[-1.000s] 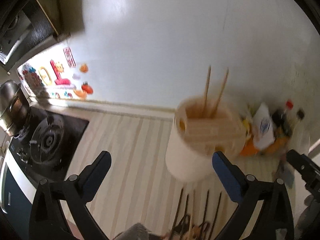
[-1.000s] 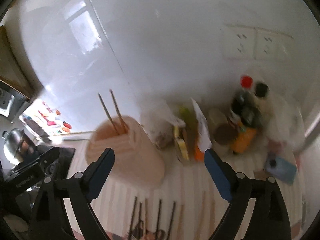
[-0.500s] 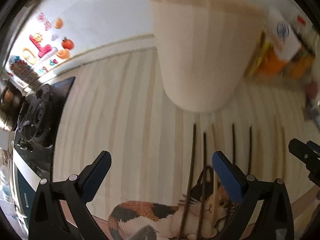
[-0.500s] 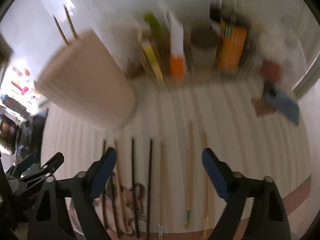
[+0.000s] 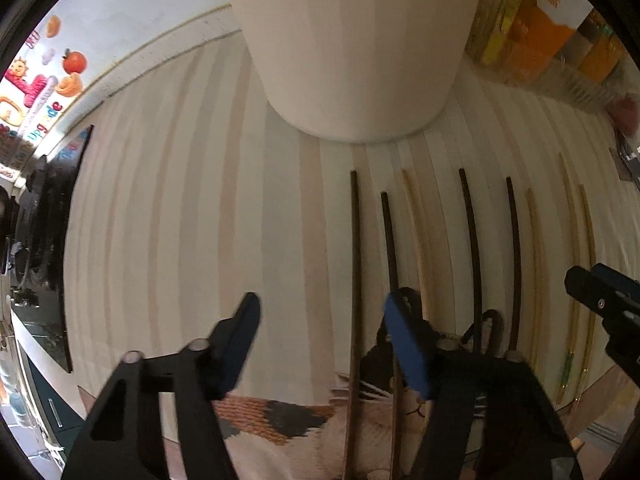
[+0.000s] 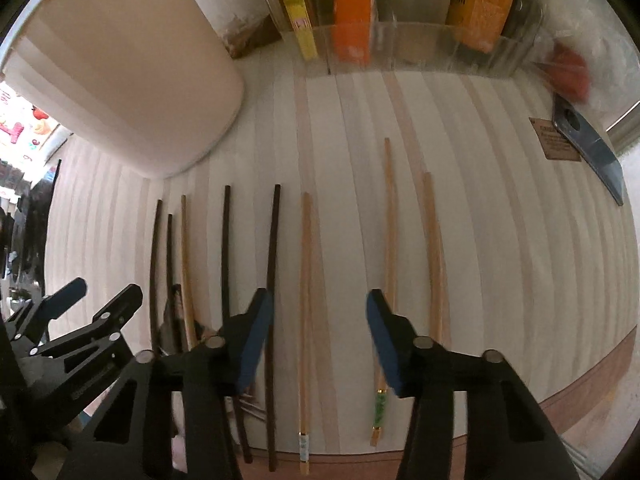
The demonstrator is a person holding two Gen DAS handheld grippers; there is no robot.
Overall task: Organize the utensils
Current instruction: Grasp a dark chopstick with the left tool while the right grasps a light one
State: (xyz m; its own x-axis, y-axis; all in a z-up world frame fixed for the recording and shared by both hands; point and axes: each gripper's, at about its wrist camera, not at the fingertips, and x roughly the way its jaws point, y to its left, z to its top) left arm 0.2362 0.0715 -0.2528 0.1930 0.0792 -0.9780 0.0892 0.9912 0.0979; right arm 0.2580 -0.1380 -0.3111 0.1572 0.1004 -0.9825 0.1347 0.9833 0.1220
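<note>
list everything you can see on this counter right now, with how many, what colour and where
holder: 1, cream, back left of the mat
dark chopsticks: 4, near-black, lying side by side on the left of the row
light chopsticks: 4, pale wood, one among the dark ones, three to the right
mat: 1, cream and tan stripes, cat picture at its front left
packets: several, yellow and orange, in a clear tray by the wall
phone: 1, blue-grey, far right
stove: 1, black, far left
left gripper: black, blue pads, jaws apart over the leftmost dark stick, just been closing
right gripper: same, jaws apart over a light stick, just been closing
</note>
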